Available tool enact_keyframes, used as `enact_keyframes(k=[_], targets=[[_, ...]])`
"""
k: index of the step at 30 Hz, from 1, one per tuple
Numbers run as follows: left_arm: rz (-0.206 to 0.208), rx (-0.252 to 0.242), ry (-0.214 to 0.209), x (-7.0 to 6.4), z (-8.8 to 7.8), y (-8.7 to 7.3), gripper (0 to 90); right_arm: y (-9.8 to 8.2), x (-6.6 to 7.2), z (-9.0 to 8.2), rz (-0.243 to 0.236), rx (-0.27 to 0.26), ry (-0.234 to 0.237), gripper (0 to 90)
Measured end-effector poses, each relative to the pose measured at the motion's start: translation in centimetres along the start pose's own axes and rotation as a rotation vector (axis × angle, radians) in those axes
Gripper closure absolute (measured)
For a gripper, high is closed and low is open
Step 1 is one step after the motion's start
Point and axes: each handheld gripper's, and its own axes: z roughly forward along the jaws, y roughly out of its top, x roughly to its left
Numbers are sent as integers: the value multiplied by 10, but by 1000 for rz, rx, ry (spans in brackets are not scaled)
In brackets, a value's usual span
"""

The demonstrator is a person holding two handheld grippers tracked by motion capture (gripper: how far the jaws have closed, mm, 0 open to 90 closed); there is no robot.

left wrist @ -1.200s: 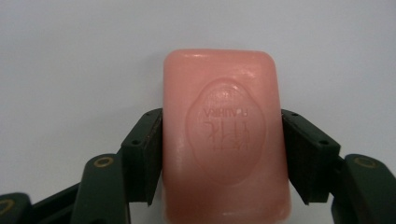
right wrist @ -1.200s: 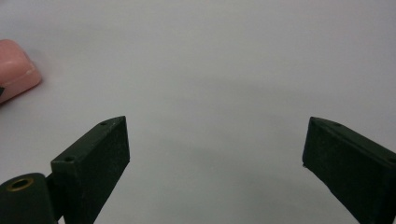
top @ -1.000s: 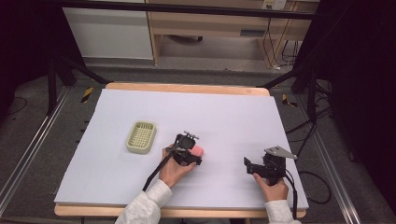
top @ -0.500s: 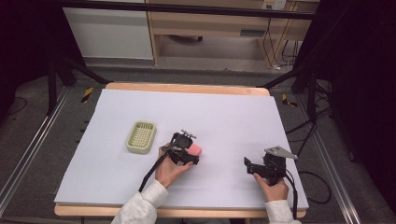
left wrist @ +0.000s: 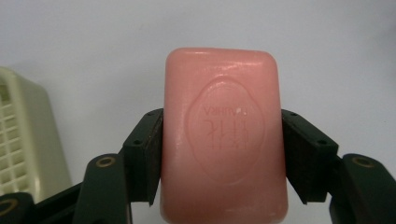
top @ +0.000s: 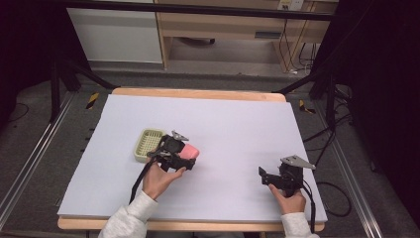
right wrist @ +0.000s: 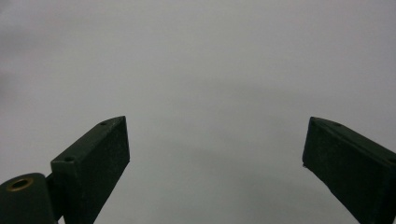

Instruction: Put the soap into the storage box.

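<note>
A pink bar of soap [left wrist: 223, 135] with an embossed oval stamp sits between the two black jaws of my left gripper [left wrist: 223, 154], which is shut on its long sides. In the high view the soap [top: 189, 151] and left gripper [top: 184, 154] are just right of a pale green slotted soap dish [top: 147, 145], whose corner [left wrist: 21, 140] shows at the left of the left gripper view. My right gripper [top: 263, 176] rests near the table's front right, its jaws wide apart [right wrist: 215, 154] with nothing between them.
The white table top [top: 237, 124] has a wooden edge [top: 198, 93] at the back. Metal rails and cables run along the floor on both sides. A cabinet and shelf stand beyond the table.
My left gripper with the soap has shifted slightly left, toward the soap dish. The right gripper has not moved.
</note>
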Motion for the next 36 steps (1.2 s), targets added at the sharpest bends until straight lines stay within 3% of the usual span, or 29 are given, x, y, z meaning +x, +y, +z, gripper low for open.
enact_keyframes(k=[7, 20, 36], targets=[[-20, -20, 26, 22, -18, -6, 372, 0, 1, 0, -2, -5, 0, 76], [-84, -43, 68, 57, -31, -7, 372, 0, 1, -1, -4, -12, 3, 76], [-121, -48, 104, 80, -32, -3, 372, 1, 2, 0, -10, -12, 4, 74]])
